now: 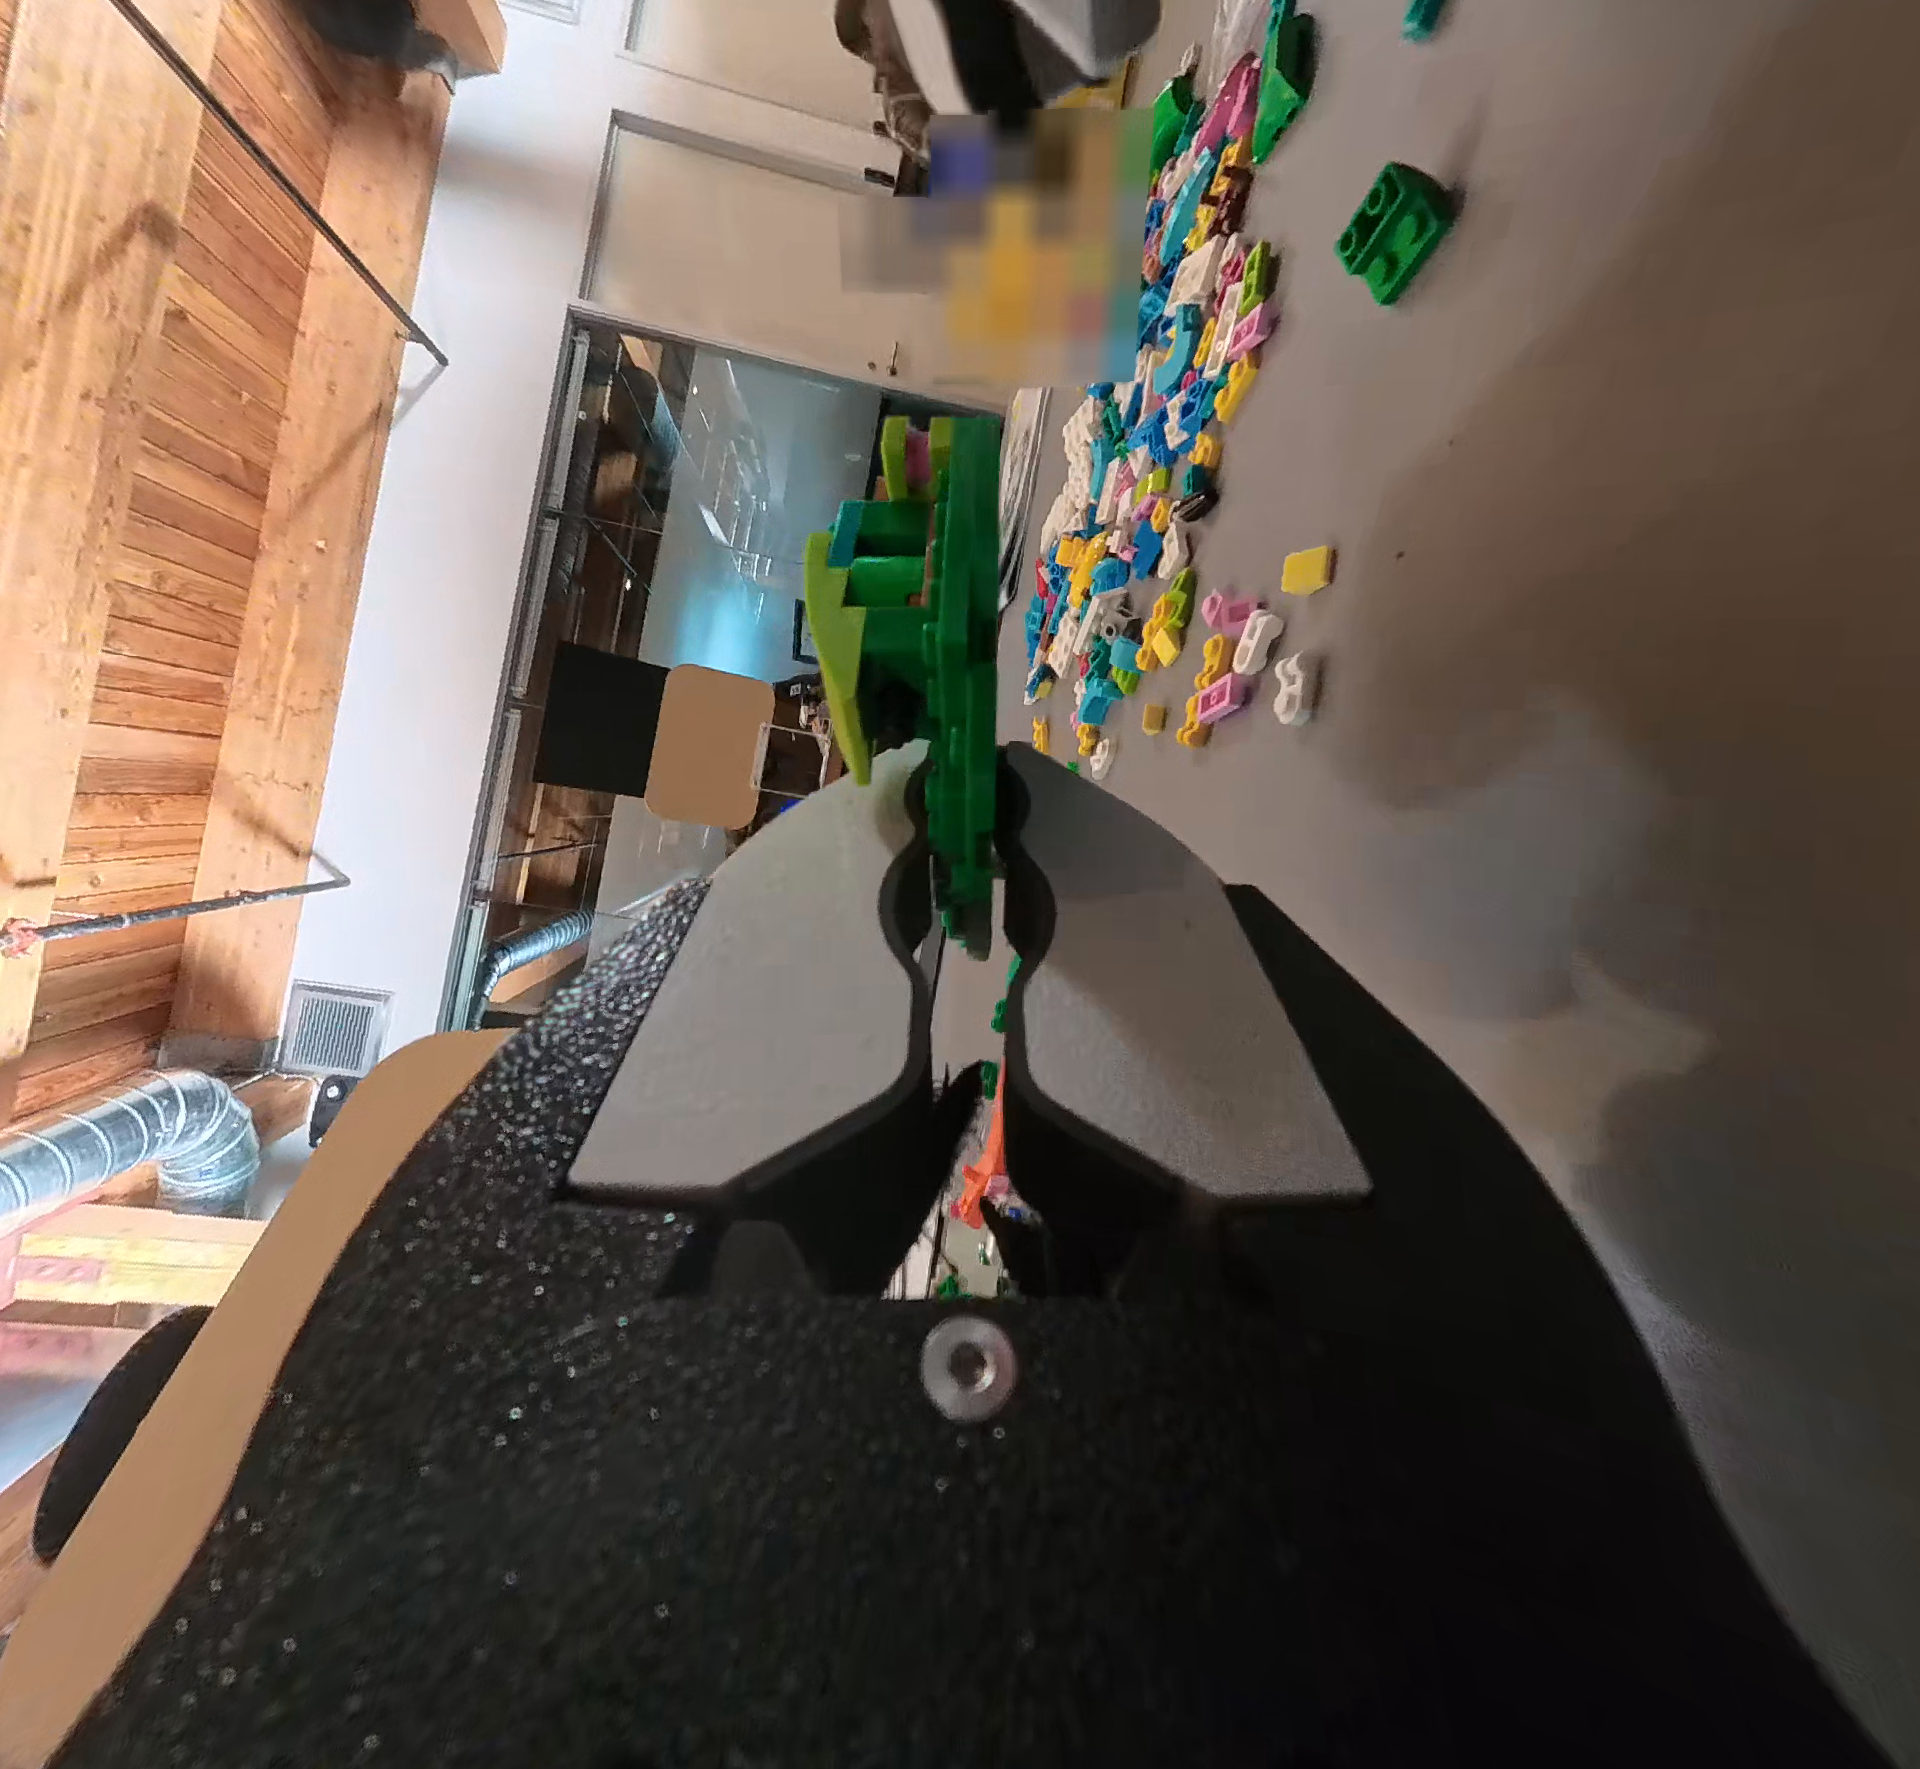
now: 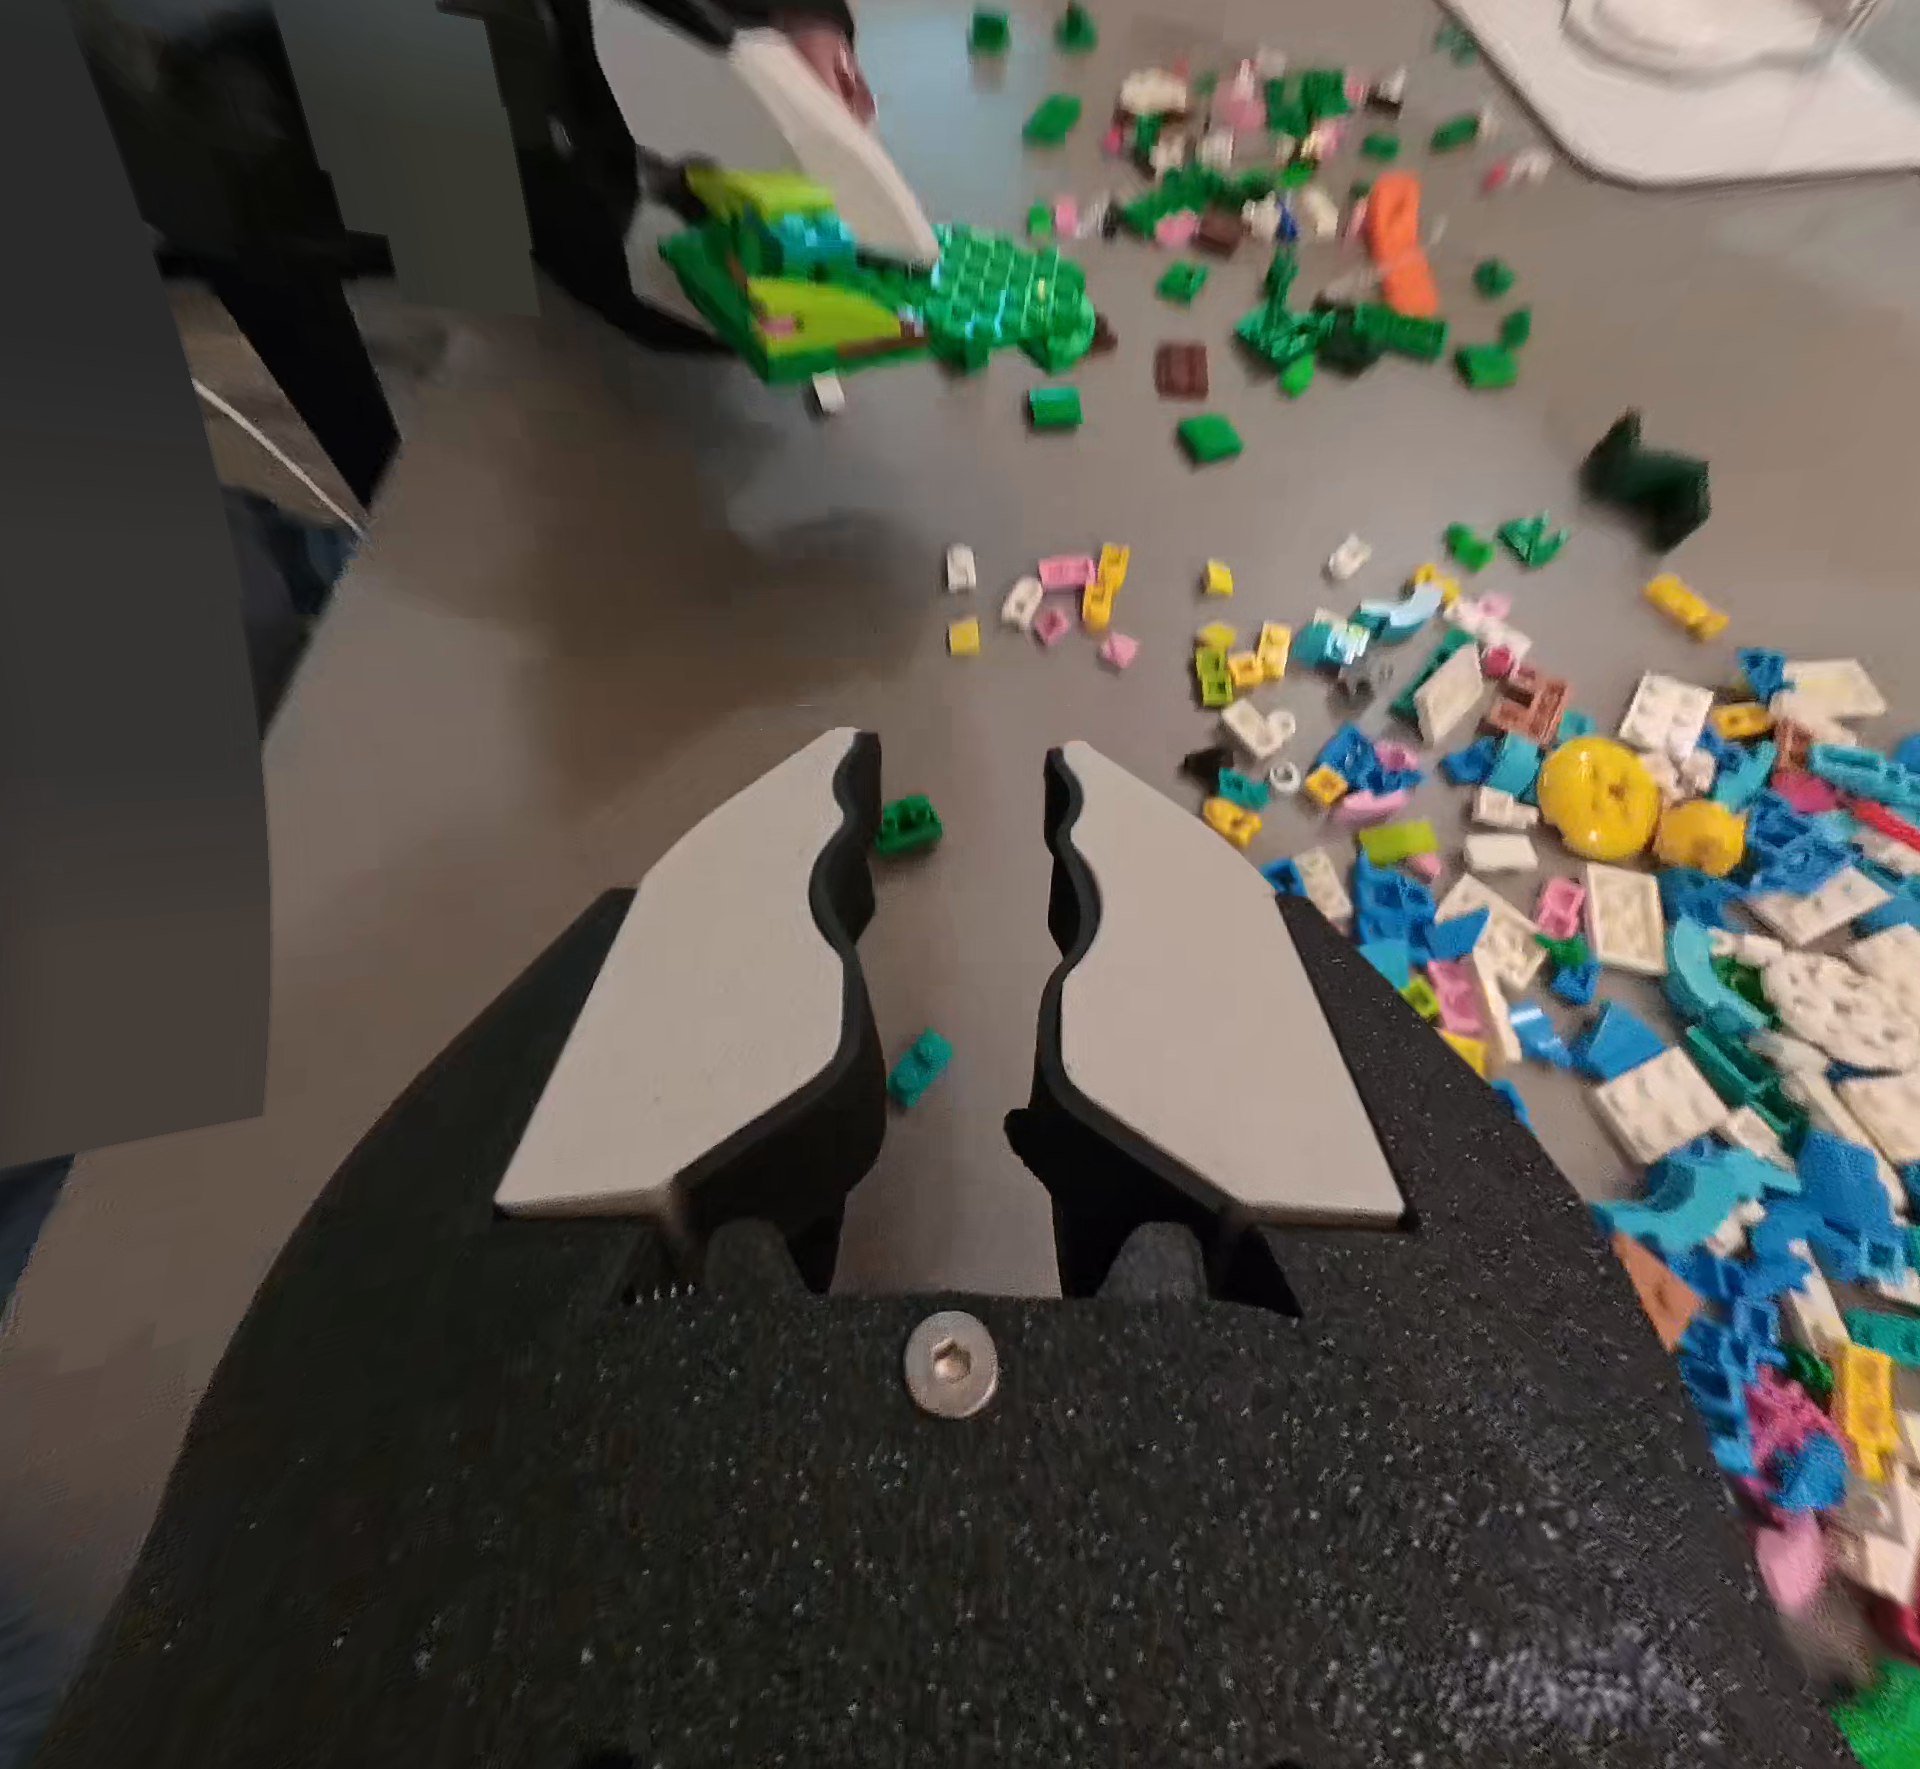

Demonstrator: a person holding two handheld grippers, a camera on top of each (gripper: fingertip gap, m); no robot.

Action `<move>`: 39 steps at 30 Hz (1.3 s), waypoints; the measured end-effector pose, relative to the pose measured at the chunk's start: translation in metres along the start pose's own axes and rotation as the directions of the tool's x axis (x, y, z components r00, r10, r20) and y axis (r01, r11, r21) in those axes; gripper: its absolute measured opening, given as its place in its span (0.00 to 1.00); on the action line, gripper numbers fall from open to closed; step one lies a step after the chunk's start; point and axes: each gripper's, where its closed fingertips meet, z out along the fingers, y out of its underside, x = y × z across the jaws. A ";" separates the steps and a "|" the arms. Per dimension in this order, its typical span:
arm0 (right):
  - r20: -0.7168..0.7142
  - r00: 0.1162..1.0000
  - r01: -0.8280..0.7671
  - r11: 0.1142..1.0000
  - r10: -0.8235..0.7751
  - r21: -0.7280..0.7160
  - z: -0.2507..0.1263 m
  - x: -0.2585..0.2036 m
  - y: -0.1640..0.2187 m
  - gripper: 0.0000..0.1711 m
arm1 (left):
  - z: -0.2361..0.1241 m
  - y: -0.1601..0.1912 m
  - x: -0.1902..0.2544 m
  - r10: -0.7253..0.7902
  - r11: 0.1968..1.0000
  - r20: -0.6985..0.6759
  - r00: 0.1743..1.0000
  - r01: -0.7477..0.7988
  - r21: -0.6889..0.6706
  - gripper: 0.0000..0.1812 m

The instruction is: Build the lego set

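Holding the green plastic lego baseplate build (image 1: 961,680) edge-on, lifted off the grey tabletop (image 1: 1558,784), left gripper (image 1: 961,789) clenched on its rim; thin grip could let it pivot or pop apart. Right gripper (image 2: 961,784) spread, empty, over a small green brick (image 2: 907,824)

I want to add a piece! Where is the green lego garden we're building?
The half-built green lego baseplate model is pinched in the left tongs, lifted off the grey table, left of the loose colourful brick pile in the right wrist view.
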 end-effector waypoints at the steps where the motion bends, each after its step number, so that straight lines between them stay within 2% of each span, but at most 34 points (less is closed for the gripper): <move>1: 0.004 1.000 0.006 1.000 -0.006 -0.031 0.001 -0.001 0.005 0.16 | 0.000 0.000 0.001 0.005 1.000 -0.006 1.000 -0.005 0.000 0.04; 5: 0.129 0.990 -0.057 0.996 0.065 -0.068 0.003 -0.021 0.011 0.14 | 0.002 0.006 0.008 0.025 0.999 -0.039 0.999 -0.026 -0.026 0.04; 9: 0.088 0.993 -0.056 0.981 0.074 -0.187 0.008 -0.016 0.031 0.14 | 0.003 0.009 0.010 0.063 0.997 -0.040 0.997 -0.065 -0.049 0.04; 15: 0.058 0.997 0.053 0.980 -0.042 -0.190 0.019 -0.014 0.025 0.14 | 0.004 0.006 0.014 0.101 0.994 -0.051 0.994 -0.103 -0.043 0.04; 19: 0.073 0.996 0.058 0.967 -0.041 -0.247 0.029 -0.016 0.035 0.15 | 0.001 -0.003 0.013 0.085 0.996 -0.046 0.995 -0.084 0.015 0.04; 24: 0.079 0.996 0.058 0.962 -0.038 -0.265 0.034 -0.016 0.039 0.17 | -0.006 -0.020 0.018 0.117 0.987 -0.055 0.992 -0.110 0.118 0.04; 30: 0.061 0.997 0.063 0.964 -0.049 -0.259 0.033 -0.012 0.041 0.15 | -0.006 -0.020 0.023 0.123 0.986 -0.087 0.989 -0.111 0.124 0.04; 33: 0.059 0.996 0.078 0.960 -0.064 -0.269 0.035 -0.012 0.043 0.10 | -0.005 -0.020 0.023 0.114 0.987 -0.091 0.989 -0.103 0.124 0.04; 39: 0.073 0.996 0.064 0.973 -0.048 -0.221 0.033 -0.014 0.034 0.10 | -0.005 -0.021 0.026 0.131 0.985 -0.094 0.987 -0.118 0.128 0.04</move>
